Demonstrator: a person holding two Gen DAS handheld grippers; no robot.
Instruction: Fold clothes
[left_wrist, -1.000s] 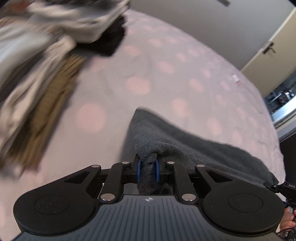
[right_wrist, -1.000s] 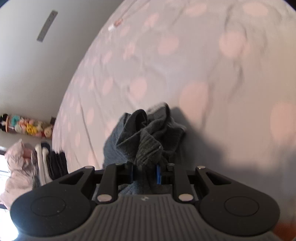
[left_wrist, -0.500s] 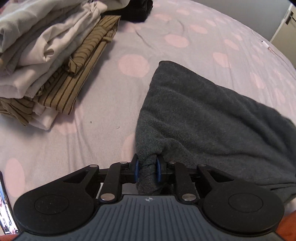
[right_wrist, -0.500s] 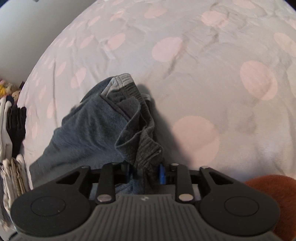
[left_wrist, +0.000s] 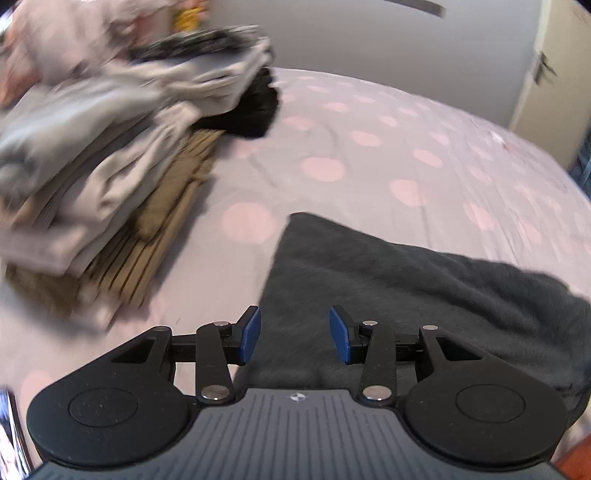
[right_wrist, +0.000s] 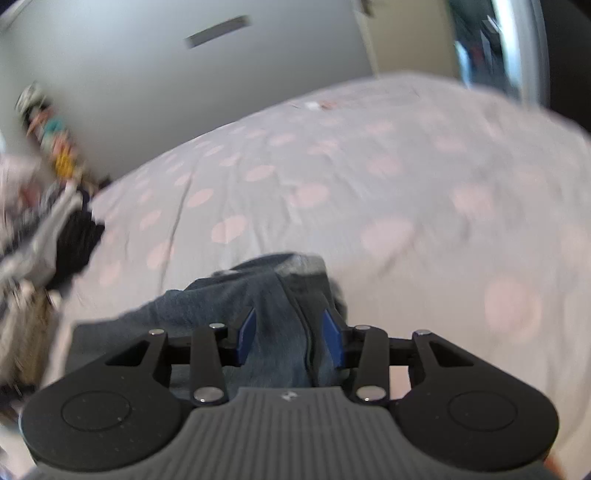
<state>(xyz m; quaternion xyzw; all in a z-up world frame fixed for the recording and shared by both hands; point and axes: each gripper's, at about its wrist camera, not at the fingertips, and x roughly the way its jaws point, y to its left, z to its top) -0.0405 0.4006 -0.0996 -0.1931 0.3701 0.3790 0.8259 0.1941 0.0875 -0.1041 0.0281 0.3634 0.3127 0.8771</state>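
Left wrist: pink-dotted bedspread, grey wall.

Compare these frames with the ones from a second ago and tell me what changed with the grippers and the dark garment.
Both grippers let go. The left gripper and right gripper, each clamped on a bunch of the dark grey garment half a second ago, now stand open above it, and the garment lies on the dotted bedsheet. The stack of folded clothes stays where it was.

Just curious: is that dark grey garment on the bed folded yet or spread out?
Folded, apparently: the grey garment lies doubled with layered edges on the spotted bedsheet.
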